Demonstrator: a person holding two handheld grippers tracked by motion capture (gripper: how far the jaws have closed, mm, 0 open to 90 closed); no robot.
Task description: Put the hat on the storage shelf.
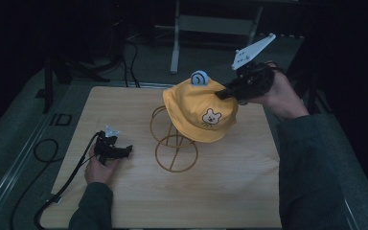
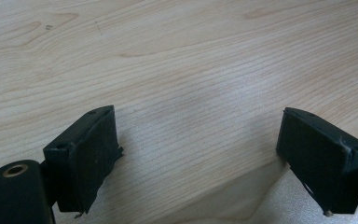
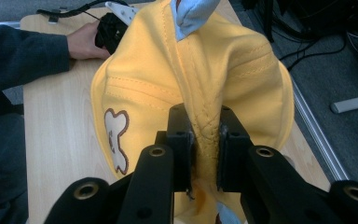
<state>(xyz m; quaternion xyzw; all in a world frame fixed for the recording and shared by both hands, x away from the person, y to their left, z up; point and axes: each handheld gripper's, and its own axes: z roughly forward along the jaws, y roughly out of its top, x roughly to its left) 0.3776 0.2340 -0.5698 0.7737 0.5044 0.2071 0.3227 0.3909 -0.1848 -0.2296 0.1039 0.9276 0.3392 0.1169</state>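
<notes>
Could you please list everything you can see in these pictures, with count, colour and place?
yellow fabric cap with a bear patch and pale blue ear: one, yellow, draped over the stand near the middle of the table, a fold pinched by the right gripper.
gold wire stand with ring base: one, gold, on the table under the cap.
light wooden table: one, pale wood, carries everything.
left gripper: one, black, low over the table's left part, jaws open with nothing between them.
right gripper: one, black, at the cap's far right side, shut on the fabric.
left hand: one, at the table's left.
right hand: one, at the table's right.
</notes>
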